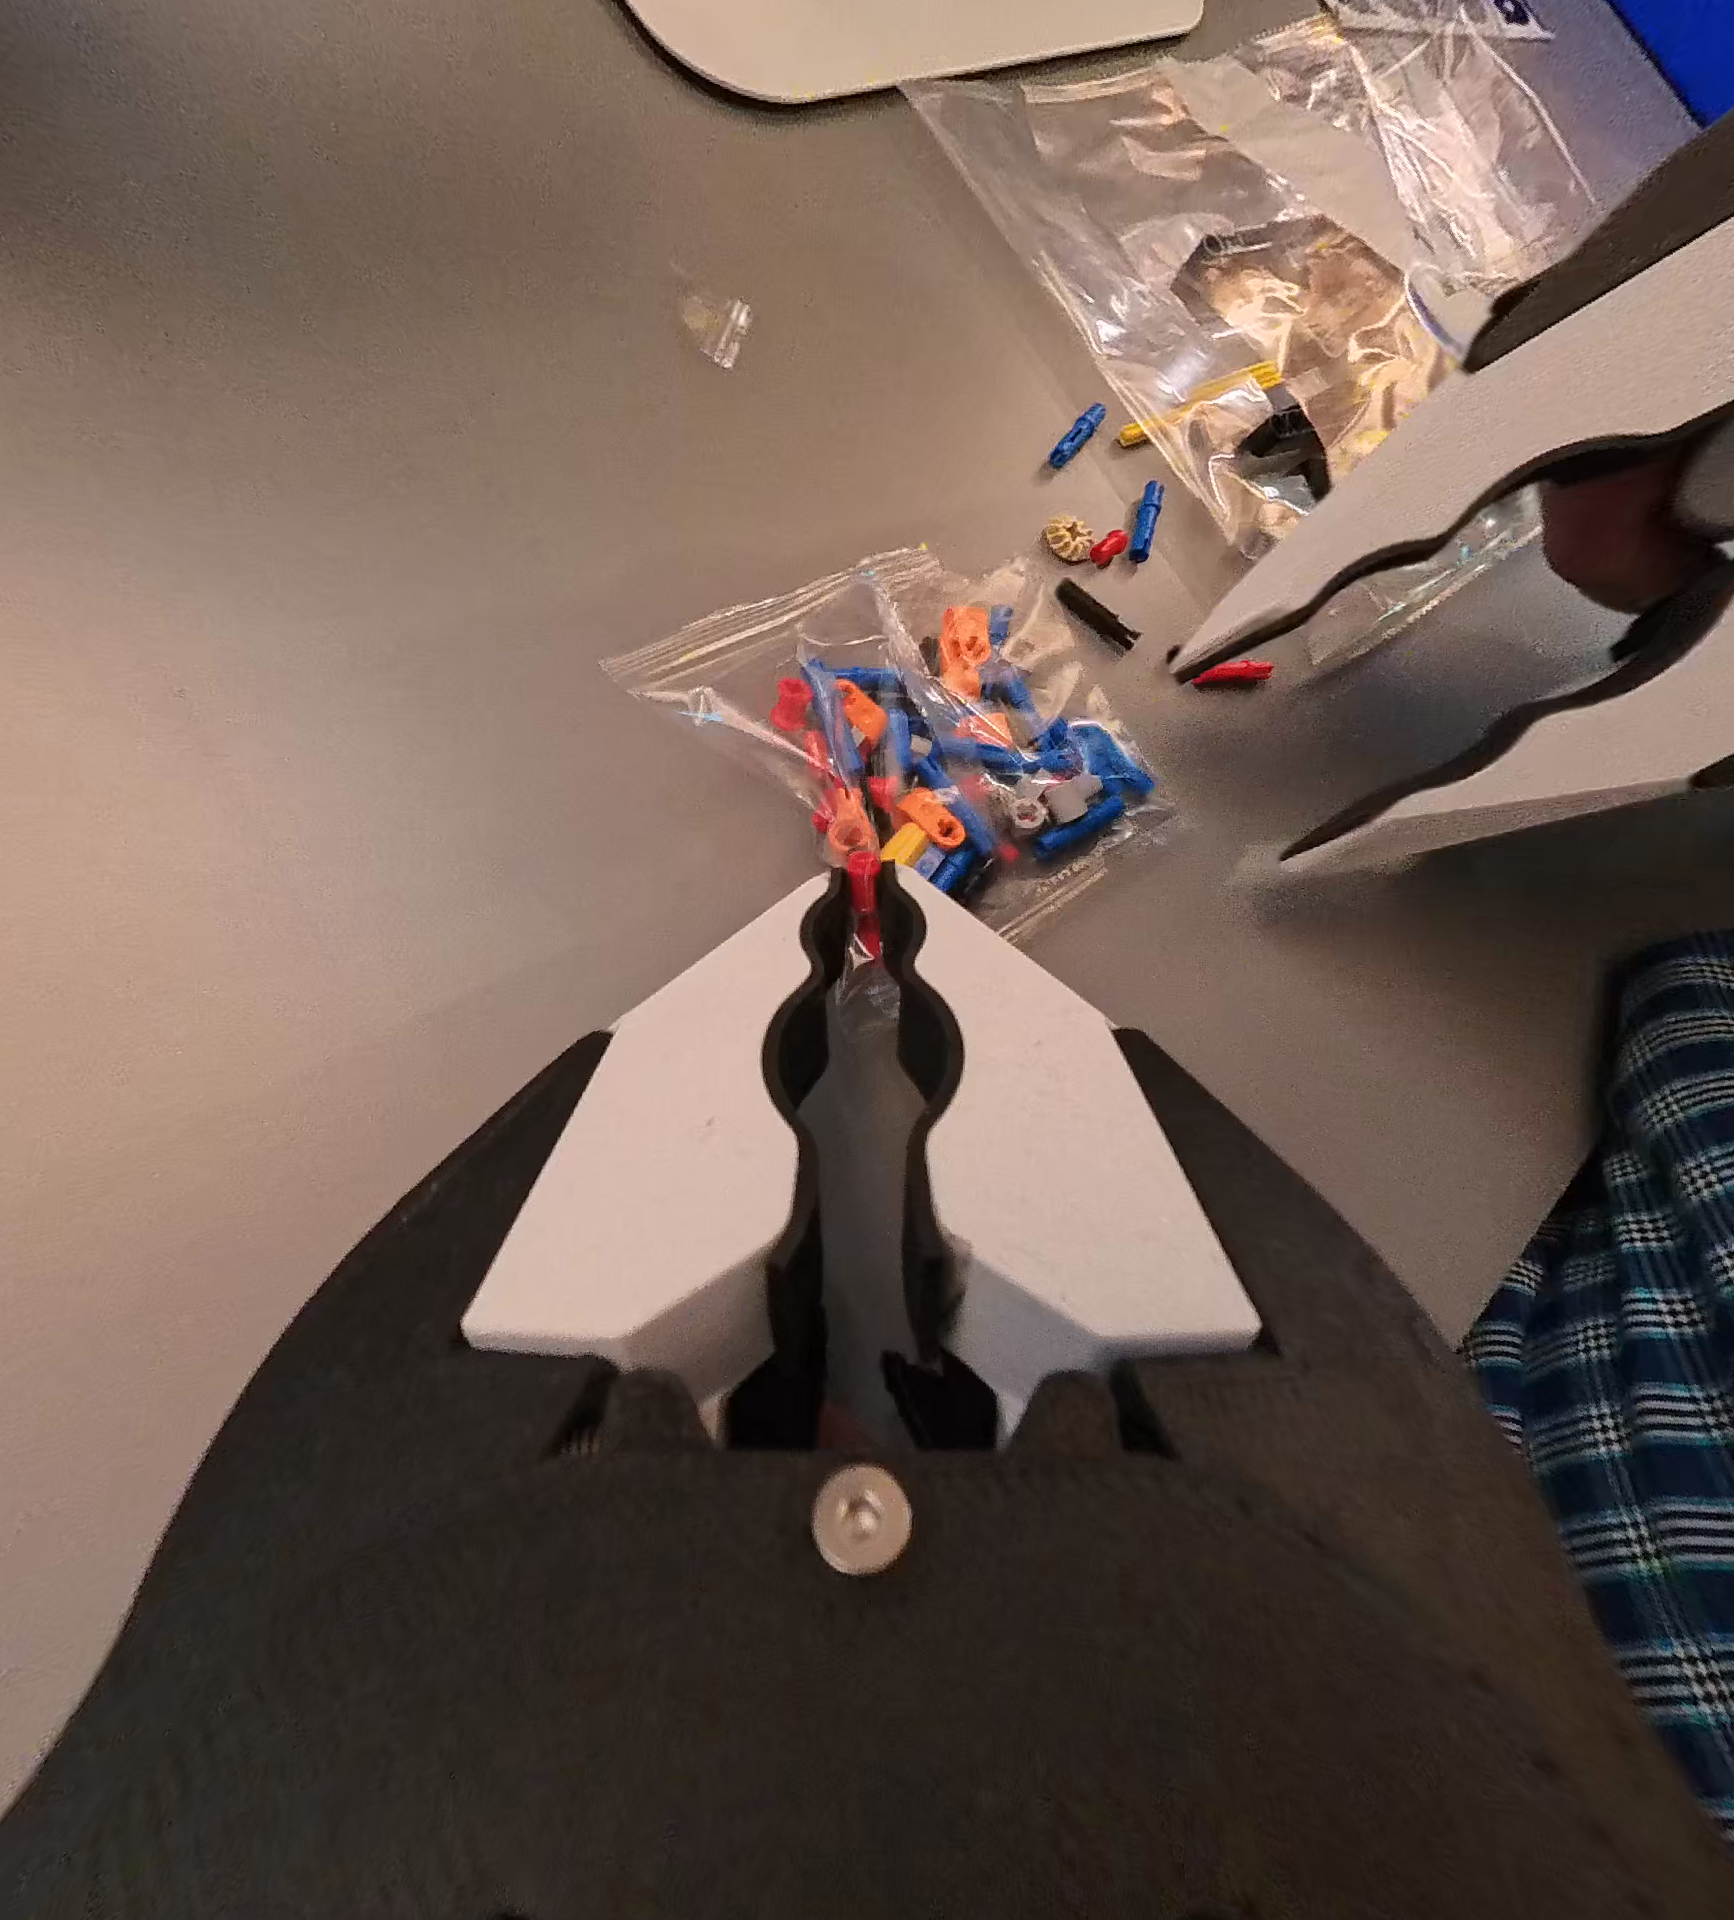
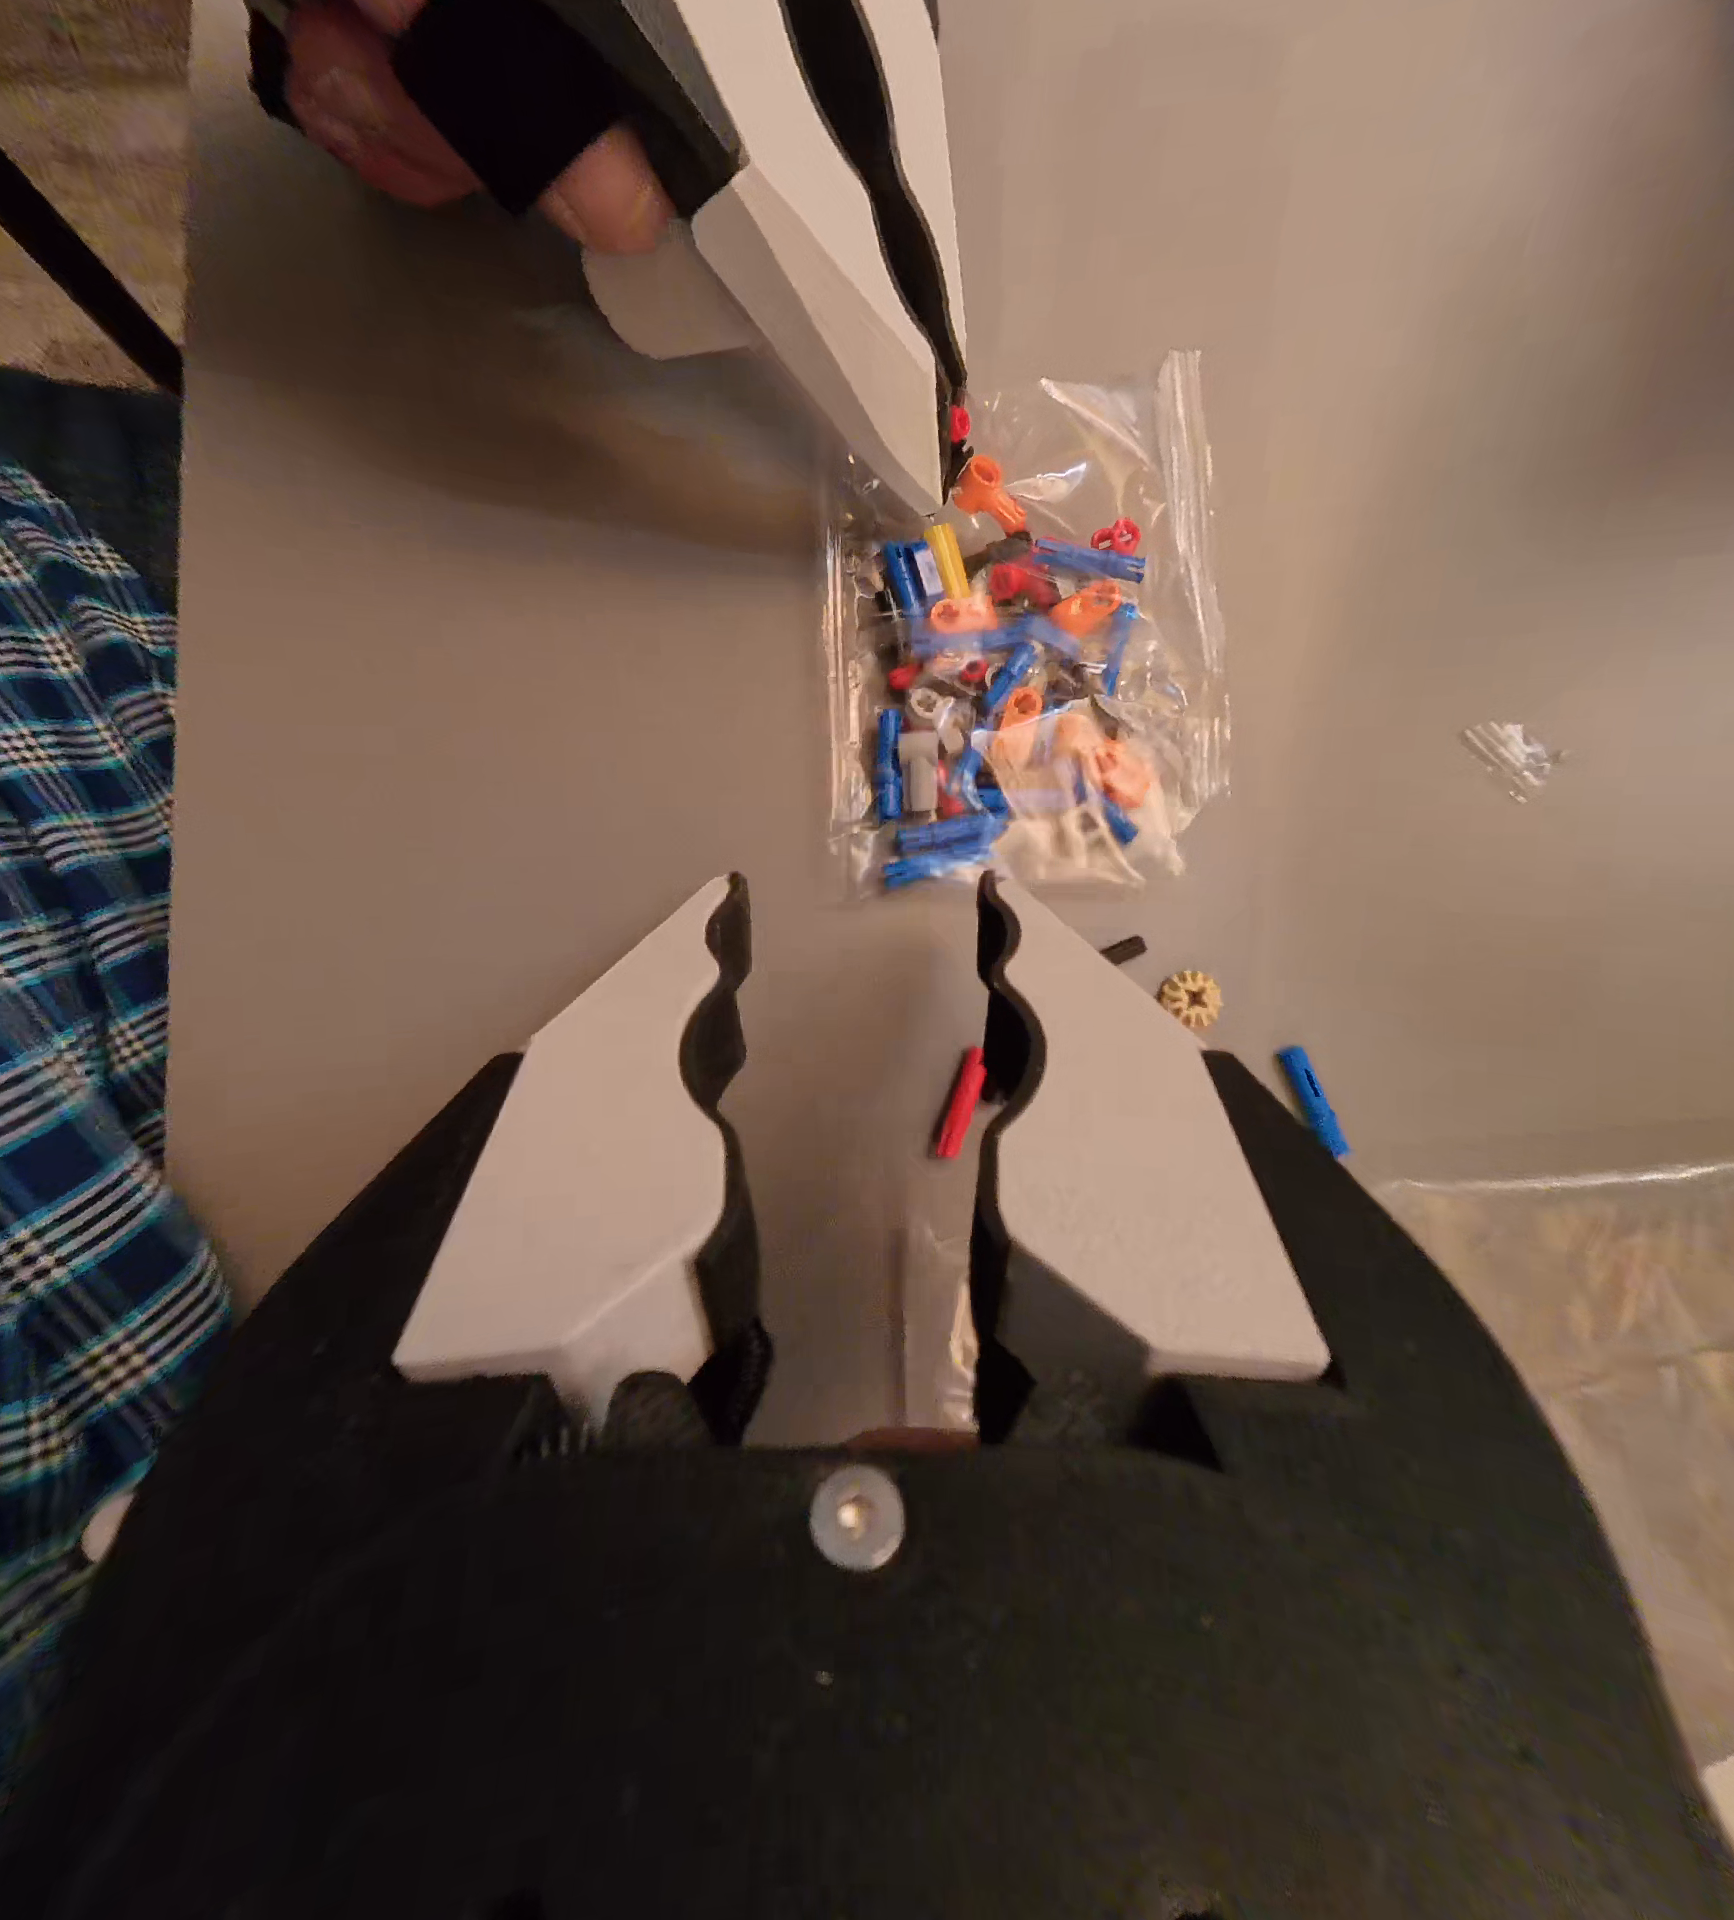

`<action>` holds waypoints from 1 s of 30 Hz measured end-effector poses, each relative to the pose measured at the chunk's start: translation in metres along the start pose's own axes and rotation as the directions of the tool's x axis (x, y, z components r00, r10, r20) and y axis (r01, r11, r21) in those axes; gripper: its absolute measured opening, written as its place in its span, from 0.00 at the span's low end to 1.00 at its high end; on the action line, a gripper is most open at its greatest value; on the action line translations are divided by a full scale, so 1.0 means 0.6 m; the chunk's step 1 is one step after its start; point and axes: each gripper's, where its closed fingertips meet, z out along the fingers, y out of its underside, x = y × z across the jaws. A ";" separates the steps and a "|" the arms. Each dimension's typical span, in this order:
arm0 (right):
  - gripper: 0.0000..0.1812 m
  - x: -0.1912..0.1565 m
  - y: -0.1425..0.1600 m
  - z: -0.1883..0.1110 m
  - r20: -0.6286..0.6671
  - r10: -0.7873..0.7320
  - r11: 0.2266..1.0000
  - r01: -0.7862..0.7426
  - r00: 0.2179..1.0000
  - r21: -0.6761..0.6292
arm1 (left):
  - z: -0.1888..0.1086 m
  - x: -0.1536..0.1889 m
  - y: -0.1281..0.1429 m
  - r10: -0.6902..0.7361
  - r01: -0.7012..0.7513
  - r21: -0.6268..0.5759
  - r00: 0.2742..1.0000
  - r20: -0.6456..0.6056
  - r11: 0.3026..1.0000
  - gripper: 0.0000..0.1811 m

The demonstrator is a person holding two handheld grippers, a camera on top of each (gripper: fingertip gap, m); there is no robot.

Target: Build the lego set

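A grey desk (image 2: 530, 727) holds a small clear bag (image 2: 1029, 665) of blue, orange and red lego pins, still unbuilt. The left tongs (image 1: 863, 894) are clenched on the bag's corner. The right tongs (image 2: 863, 904) hang released just beside it. Loose pins (image 2: 958, 1101) lie near. Building seems barely begun.

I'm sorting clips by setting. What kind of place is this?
Probably a desk or worktable indoors: a plain grey tabletop, a clear bag of small lego parts with loose pieces beside it, and a person in a plaid shirt sitting close.
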 end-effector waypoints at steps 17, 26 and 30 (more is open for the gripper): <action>0.21 0.076 0.058 -0.088 -0.081 0.226 0.971 -0.218 0.971 0.102 | -0.022 -0.053 0.009 -0.097 0.095 0.019 0.989 0.109 0.995 0.17; 0.21 0.073 0.055 -0.095 -0.065 0.241 0.964 -0.232 0.968 0.127 | -0.025 -0.044 0.010 -0.074 0.073 0.014 0.990 0.118 0.997 0.12; 0.20 0.061 0.030 -0.082 -0.013 0.246 0.959 -0.241 0.969 0.150 | -0.019 -0.040 0.006 -0.033 0.032 0.009 0.991 0.127 0.999 0.05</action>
